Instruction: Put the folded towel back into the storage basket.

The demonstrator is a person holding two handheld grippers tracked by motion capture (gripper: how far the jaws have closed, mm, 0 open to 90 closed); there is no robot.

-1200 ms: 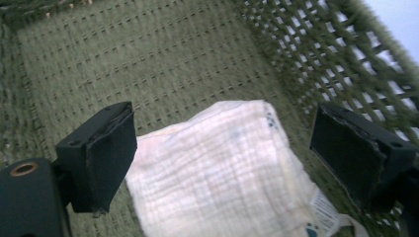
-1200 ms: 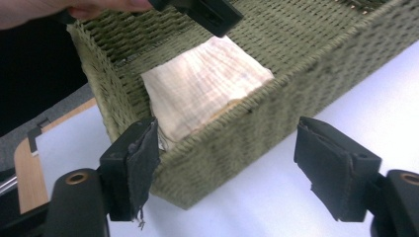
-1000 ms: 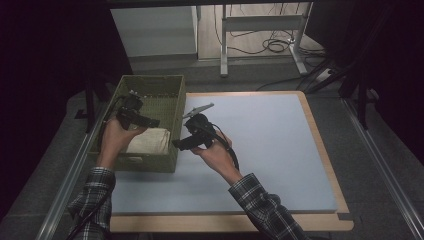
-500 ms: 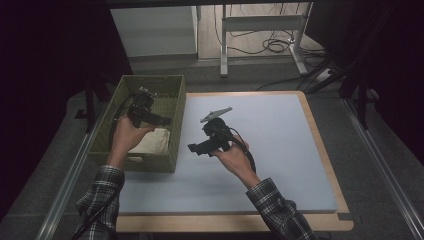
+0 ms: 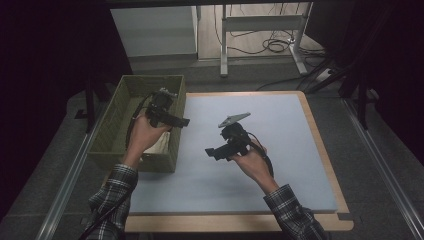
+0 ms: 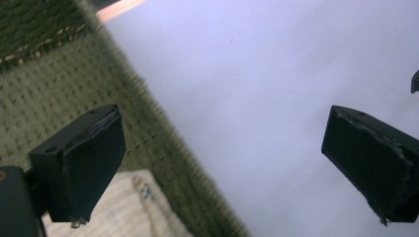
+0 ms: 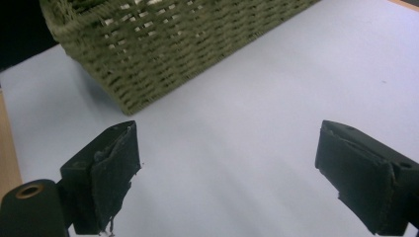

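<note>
A green woven basket point(image 5: 150, 80) stands at the left edge of the blue mat point(image 5: 280, 135). A cream cloth point(image 5: 159, 145) lies in its near end, also seen in the left gripper view point(image 6: 128, 212). My left gripper point(image 5: 182, 121) hovers over the basket's right rim point(image 6: 49, 89), pointing right. Its jaws point(image 6: 237, 173) have just been opening and stand open with nothing between them. My right gripper point(image 5: 210, 151) hangs over the mat right of the basket point(image 7: 188, 44), pointing toward it. Its jaws point(image 7: 232, 177) have also just been opening and are open and empty.
The mat lies on a wooden-edged table point(image 5: 320, 150). Metal rails point(image 5: 380, 165) run along both sides. Behind the table are a white cabinet point(image 5: 155, 30), desk legs point(image 5: 295, 40) and floor cables point(image 5: 272, 45). The surroundings are dark.
Both hands have moved right. The left gripper went from above the cloth to the basket's right rim. The right gripper drew away from the basket over the mat.
</note>
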